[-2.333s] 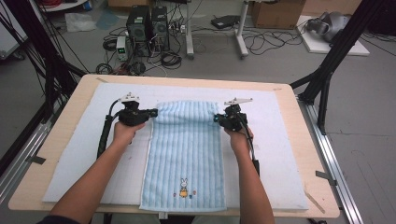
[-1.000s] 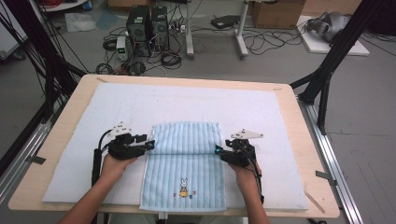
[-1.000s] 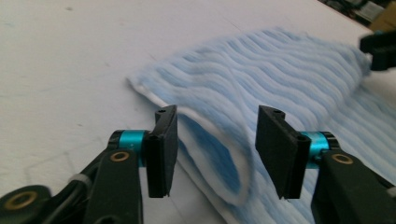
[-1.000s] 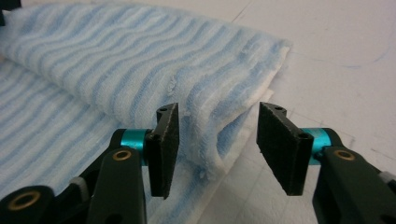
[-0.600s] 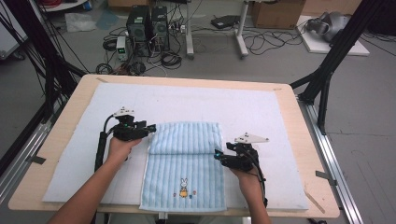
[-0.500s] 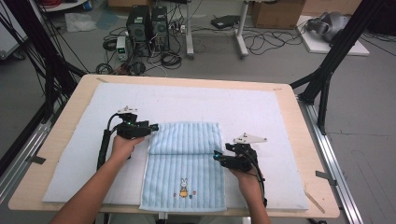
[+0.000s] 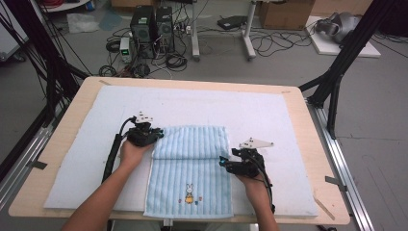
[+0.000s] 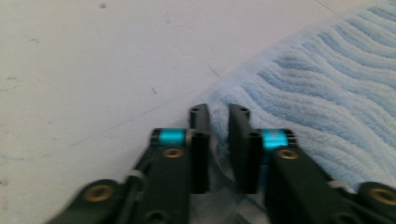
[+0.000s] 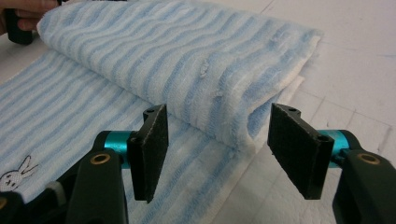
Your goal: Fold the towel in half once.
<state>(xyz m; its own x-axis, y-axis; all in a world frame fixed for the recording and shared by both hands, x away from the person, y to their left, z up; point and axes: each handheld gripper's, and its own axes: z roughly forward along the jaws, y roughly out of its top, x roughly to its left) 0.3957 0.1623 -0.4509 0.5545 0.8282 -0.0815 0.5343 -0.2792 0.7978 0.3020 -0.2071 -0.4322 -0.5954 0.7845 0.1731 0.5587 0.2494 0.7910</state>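
Count: 1 striped towel, 1 white mat on 1 tabletop, 2 grippers: left, right. Floor beyond: 2 computer towers, probably.

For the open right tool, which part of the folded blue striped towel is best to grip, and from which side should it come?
Probably the near right corner of the folded-over flap of the light blue striped terry towel, approached from the towel's right edge. There the doubled layer bulges above the flat part, directly ahead of the open right tool, so one jaw could slide beneath it.
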